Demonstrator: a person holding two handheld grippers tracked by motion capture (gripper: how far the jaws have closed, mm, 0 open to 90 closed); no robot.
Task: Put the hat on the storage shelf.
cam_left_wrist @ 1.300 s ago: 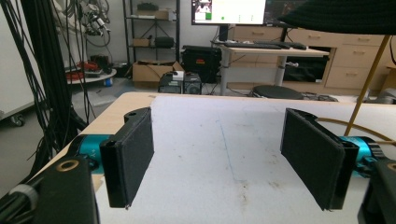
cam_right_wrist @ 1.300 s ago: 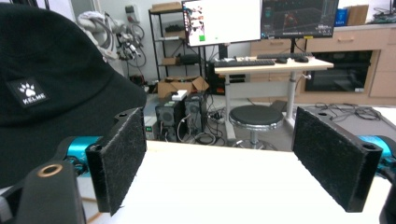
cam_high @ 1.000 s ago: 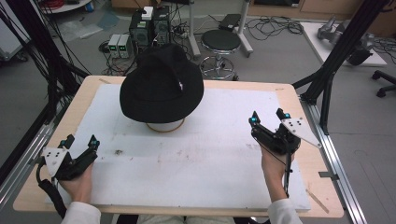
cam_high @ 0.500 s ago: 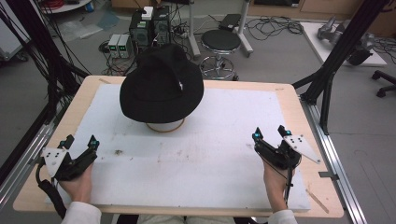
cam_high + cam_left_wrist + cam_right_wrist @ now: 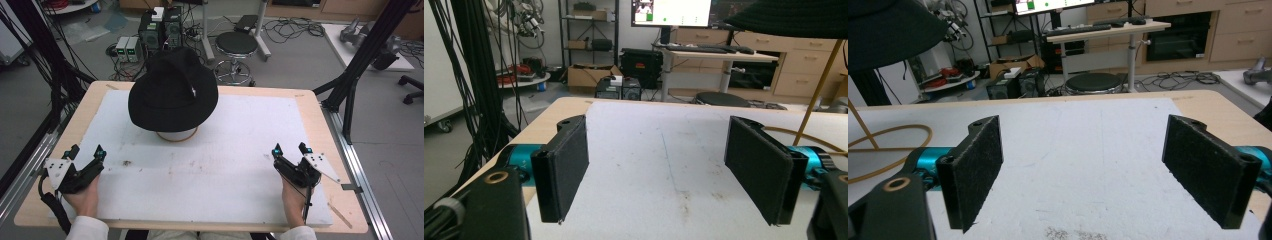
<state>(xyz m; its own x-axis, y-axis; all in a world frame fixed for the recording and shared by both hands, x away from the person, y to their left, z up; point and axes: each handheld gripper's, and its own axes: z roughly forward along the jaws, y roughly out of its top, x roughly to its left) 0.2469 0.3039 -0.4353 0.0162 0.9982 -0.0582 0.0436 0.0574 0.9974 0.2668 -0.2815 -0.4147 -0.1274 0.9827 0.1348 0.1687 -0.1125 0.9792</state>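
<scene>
A black bucket hat (image 5: 173,91) sits on a stand with a tan ring base (image 5: 175,135) at the back left of the white mat (image 5: 235,150). Its brim shows at the top right of the left gripper view (image 5: 794,17) and at the top left of the right gripper view (image 5: 888,30). My left gripper (image 5: 86,152) rests open at the mat's front left corner, well in front of the hat. At the front right, my right gripper (image 5: 290,149) also stands open. Nothing lies between either pair of jaws.
The mat covers a wooden table (image 5: 320,115) with bare wood at the edges. A small dark stain (image 5: 126,162) marks the mat near the left gripper. Black frame posts (image 5: 360,65) flank the table. A stool (image 5: 236,47) and electronics boxes (image 5: 160,30) stand on the floor beyond.
My right gripper has drawn back toward the front edge of the table and slightly right. The left gripper and the hat have stayed where they were.
</scene>
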